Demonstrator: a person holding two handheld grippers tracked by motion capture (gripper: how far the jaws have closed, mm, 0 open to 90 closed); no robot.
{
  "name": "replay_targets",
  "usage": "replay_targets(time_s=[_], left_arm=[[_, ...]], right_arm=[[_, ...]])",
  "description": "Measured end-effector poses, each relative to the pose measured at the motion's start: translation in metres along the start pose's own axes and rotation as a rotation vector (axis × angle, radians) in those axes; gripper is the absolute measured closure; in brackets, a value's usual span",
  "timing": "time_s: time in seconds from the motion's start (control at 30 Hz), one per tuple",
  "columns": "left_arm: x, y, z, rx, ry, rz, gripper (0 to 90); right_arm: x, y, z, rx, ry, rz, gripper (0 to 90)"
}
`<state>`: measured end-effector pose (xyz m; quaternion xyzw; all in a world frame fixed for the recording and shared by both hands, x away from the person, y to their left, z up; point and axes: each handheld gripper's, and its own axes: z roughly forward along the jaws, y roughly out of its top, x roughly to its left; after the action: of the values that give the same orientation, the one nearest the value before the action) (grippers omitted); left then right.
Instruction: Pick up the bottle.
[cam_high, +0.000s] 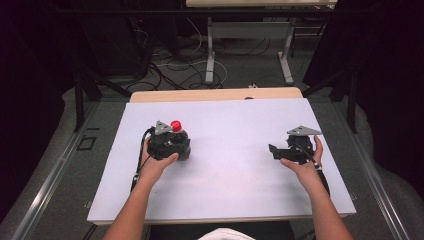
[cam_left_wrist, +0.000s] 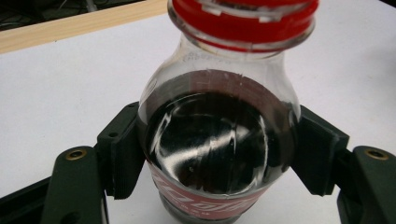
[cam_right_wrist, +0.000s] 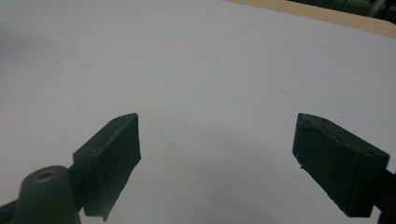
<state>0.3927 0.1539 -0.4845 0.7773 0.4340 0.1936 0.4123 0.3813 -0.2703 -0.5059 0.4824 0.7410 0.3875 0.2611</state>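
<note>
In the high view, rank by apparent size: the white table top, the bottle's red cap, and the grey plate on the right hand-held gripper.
1. White table top, by far the largest.
2. Grey plate on the right hand-held gripper.
3. Red cap of the bottle, smallest, though not far behind the plate.

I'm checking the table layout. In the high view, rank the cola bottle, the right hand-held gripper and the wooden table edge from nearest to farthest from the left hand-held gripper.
1. Cola bottle: clamped between the jaws of the left hand-held gripper, red cap up.
2. Wooden table edge: beyond the white sheet, at the far side.
3. Right hand-held gripper: across the table on the right, jaws open.
</note>
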Motion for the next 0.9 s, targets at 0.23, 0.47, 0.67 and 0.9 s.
replay_targets(time_s=[0.23,0.47,0.67,0.9], left_arm=[[-0.007,0.005,-0.008,-0.008,-0.008,0.001,29.6],[-0.017,0.010,-0.014,0.004,-0.052,0.031,29.6],[-0.030,0.013,-0.017,0.004,-0.082,0.062,29.6],[-0.046,0.013,-0.015,0.013,-0.116,0.099,29.7]], right_arm=[[0.001,0.001,-0.001,-0.001,0.002,0.006,14.4],[0.005,0.004,-0.004,-0.011,0.019,0.000,14.4],[0.012,0.009,-0.008,-0.031,0.045,-0.015,14.6],[0.022,0.014,-0.012,-0.036,0.076,-0.030,15.6]])
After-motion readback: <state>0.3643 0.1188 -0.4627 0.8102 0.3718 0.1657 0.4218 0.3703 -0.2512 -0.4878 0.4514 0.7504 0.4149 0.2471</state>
